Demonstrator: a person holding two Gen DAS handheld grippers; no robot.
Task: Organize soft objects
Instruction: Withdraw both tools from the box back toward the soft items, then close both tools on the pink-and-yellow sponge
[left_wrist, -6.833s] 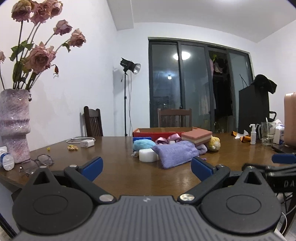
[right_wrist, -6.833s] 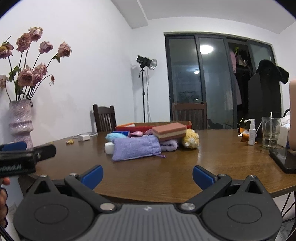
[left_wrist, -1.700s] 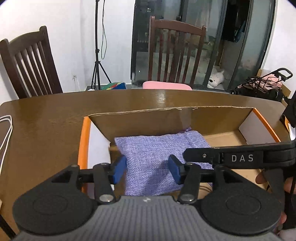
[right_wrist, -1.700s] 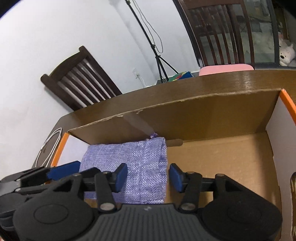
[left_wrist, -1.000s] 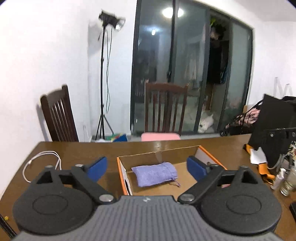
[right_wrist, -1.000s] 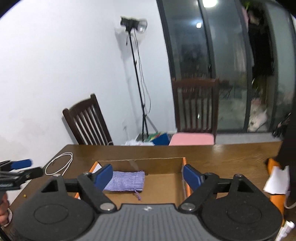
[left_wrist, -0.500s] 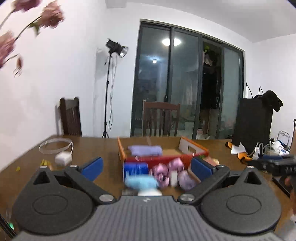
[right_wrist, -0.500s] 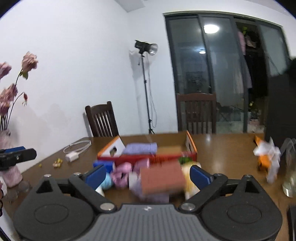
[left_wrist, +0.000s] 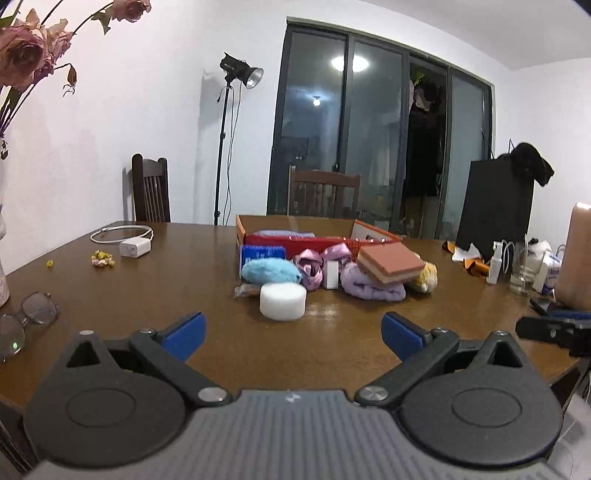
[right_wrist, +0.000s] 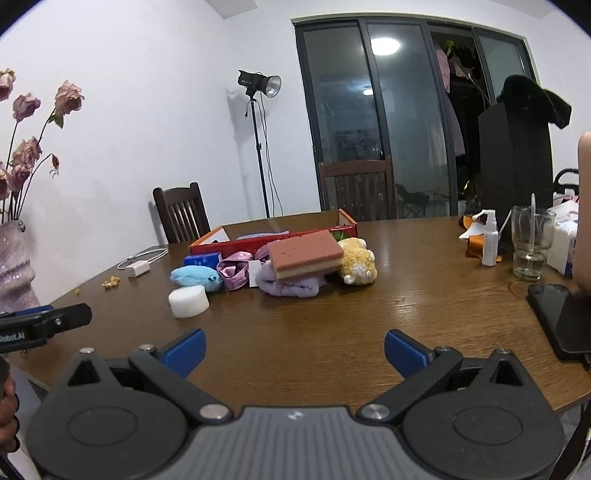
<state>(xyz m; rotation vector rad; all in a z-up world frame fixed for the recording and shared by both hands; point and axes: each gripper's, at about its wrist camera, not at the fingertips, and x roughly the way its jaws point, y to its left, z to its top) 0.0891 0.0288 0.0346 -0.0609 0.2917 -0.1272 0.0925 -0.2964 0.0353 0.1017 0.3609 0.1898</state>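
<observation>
A vase (right_wrist: 14, 266) of dried roses stands at the worktop's (right_wrist: 406, 295) left edge, with glasses (left_wrist: 26, 317) lying near it toward the near edge. Farther along, by the far left edge, a white charger (left_wrist: 135, 246) and its coiled cable sit beside a few yellow crumbs (left_wrist: 101, 258).

The left gripper (left_wrist: 291, 330) hovers at the near edge, jaws wide and holding nothing. Beyond it, mid-worktop, the soft things lie in a cluster: a white foam puck (left_wrist: 283, 301) nearest, a blue plush (left_wrist: 270, 270) behind it, a blue pack (left_wrist: 262, 254) against the box (left_wrist: 295, 242), then pink satin scrunchies (left_wrist: 314, 264), a small white block (left_wrist: 331, 274), and a lilac towel (left_wrist: 369, 286) with a pink-and-cream sponge (left_wrist: 389, 263) resting tilted on top. A yellow plush (left_wrist: 426, 277) touches the sponge's right end. The red-and-orange box stands open just behind the cluster, a purple pouch (left_wrist: 282, 233) lying inside it.

The right gripper (right_wrist: 293, 352) also hangs at the near edge, jaws wide and empty. Toward the right edge stand a spray bottle (right_wrist: 489, 240), a glass (right_wrist: 530, 243) and a tissue pack (right_wrist: 563, 240); a dark phone (right_wrist: 561, 321) lies near the corner.
</observation>
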